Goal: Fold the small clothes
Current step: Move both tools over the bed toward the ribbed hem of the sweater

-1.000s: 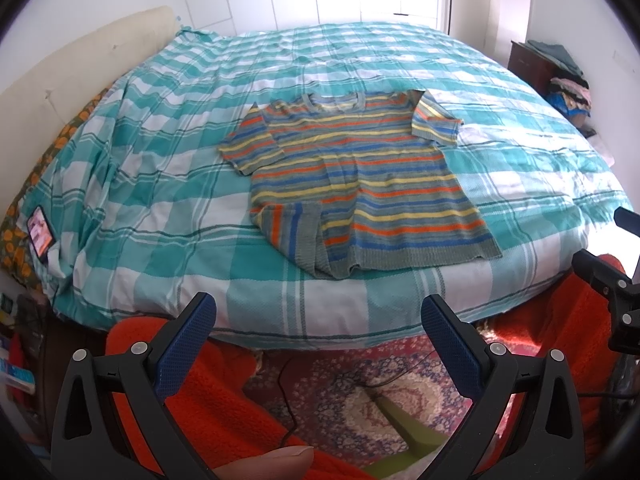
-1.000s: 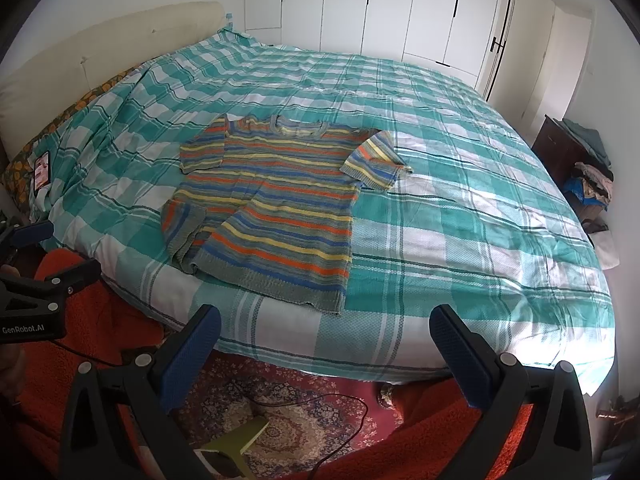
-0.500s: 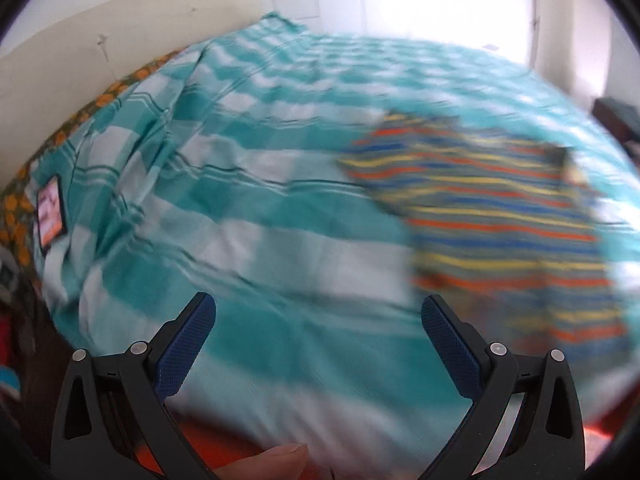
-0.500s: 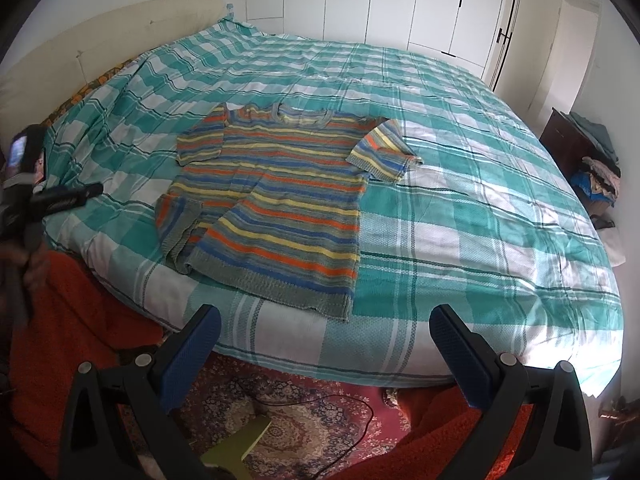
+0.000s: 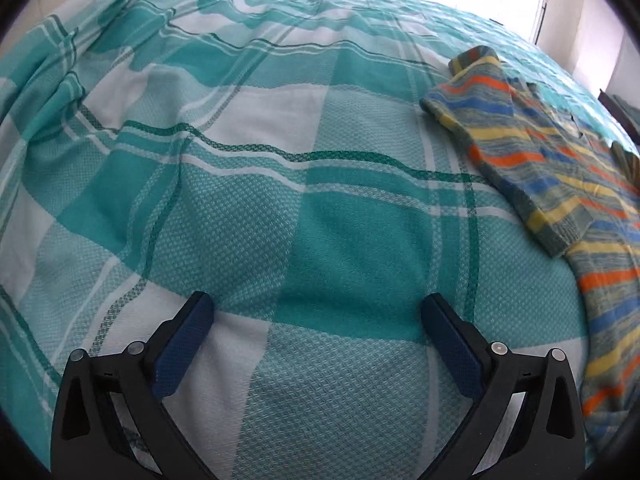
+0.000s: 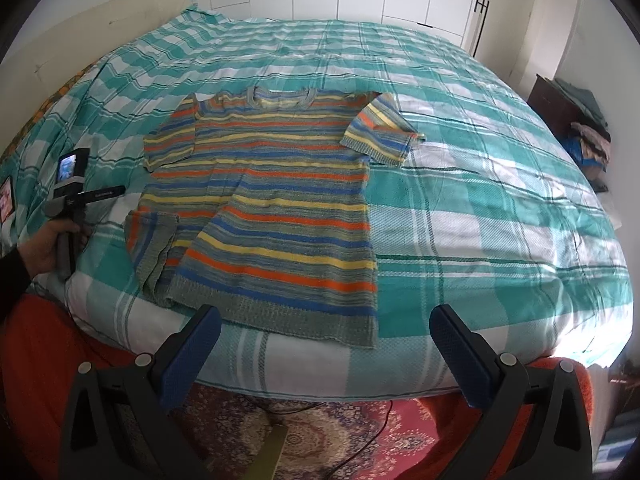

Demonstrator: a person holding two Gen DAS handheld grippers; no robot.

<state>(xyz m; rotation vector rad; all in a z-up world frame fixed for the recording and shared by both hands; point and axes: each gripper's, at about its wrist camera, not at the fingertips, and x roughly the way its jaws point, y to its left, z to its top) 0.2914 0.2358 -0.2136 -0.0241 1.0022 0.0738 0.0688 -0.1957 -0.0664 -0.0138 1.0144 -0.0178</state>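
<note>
Since one second ago the left gripper [image 5: 316,316] has swung from a stand-off position at the foot of the bed to low over the bed cover [image 5: 248,200], beside the garment's sleeve; the right gripper [image 6: 325,330] has closed in only slightly. Both sets of jaws stand wide open and hold nothing.

The striped knit top [image 6: 272,204] lies flat, face up, ahead of the right jaws, its hem nearest them. For the left jaws it lies ahead and to the right, clear of the fingertips. One hem corner is turned over on itself; one sleeve [image 6: 378,130] is folded inward.

Handling estimate: light, soft, limp knit that stretches and sags. Grip at the ribbed hem or sleeve cuff, pinching both layers, clear of the cover.
</note>
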